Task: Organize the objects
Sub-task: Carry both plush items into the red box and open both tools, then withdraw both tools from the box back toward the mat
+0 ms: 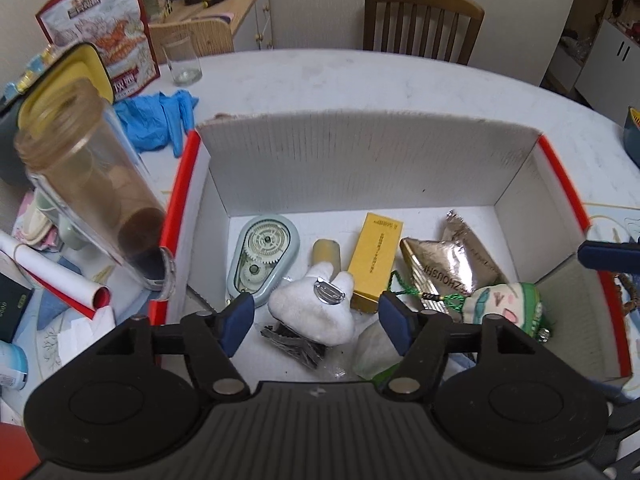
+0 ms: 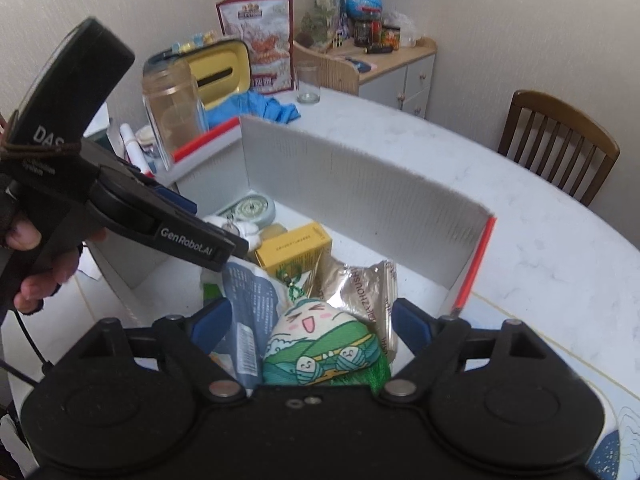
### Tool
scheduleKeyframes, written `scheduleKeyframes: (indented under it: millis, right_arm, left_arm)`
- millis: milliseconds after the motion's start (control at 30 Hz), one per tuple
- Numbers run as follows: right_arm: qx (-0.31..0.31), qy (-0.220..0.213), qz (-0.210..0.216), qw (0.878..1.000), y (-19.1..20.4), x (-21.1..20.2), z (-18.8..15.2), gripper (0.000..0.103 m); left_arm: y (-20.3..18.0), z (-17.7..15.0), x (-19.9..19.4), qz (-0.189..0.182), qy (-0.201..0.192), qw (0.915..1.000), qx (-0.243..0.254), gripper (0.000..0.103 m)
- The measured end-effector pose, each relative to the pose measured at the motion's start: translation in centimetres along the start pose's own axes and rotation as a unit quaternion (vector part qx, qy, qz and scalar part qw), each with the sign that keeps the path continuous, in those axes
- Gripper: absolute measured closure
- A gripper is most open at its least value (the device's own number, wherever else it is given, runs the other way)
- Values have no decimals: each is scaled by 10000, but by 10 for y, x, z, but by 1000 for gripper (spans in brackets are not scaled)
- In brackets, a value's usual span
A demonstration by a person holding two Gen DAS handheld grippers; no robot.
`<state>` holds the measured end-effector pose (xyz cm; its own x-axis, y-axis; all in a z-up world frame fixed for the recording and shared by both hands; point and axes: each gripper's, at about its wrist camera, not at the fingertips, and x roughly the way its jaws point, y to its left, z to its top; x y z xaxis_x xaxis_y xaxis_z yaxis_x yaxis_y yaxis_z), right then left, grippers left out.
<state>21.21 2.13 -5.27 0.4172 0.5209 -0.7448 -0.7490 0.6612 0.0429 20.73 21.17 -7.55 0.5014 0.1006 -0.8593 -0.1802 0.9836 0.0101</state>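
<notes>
A white cardboard box (image 1: 360, 160) with red edges stands on the table and holds several items. In the left wrist view my left gripper (image 1: 316, 320) hangs open over a white plush (image 1: 308, 316) with a metal clip; its pads stand clear of the plush. Around the plush lie a grey-blue geared tape dispenser (image 1: 262, 258), a yellow carton (image 1: 374, 258) and silver foil packets (image 1: 452, 264). My right gripper (image 2: 312, 322) is open over a green dumpling plush (image 2: 324, 350) at the box's near right corner, not pressing it. A hand holds the left gripper's body (image 2: 120, 208).
Left of the box stand a tall clear jar (image 1: 88, 184), a drinking glass (image 1: 182, 60), blue gloves (image 1: 160, 116), a yellow tissue holder (image 2: 220, 72) and a snack bag (image 1: 104, 36). Papers clutter the near left. A wooden chair (image 1: 422, 20) stands beyond the round table.
</notes>
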Motion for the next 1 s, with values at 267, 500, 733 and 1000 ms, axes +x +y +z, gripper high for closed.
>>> scheduleKeyframes:
  millis: [267, 500, 733, 1000]
  right_arm:
    - [211, -333, 74, 9992, -12, -39, -2, 15]
    - [275, -629, 32, 9976, -23, -74, -12, 14]
    - [477, -862, -102, 9951, -49, -109, -31, 9]
    - [691, -868, -438, 9929, -86, -137, -70, 5]
  left_arm:
    - [-7, -6, -33, -6, -284, 9996, -4, 30]
    - [-15, -5, -58, 78, -556, 9984, -96, 24]
    - [-39, -9, -79, -4, -757, 9971, 66, 23]
    - [-88, -7, -89, -304, -857, 9956, 220, 10]
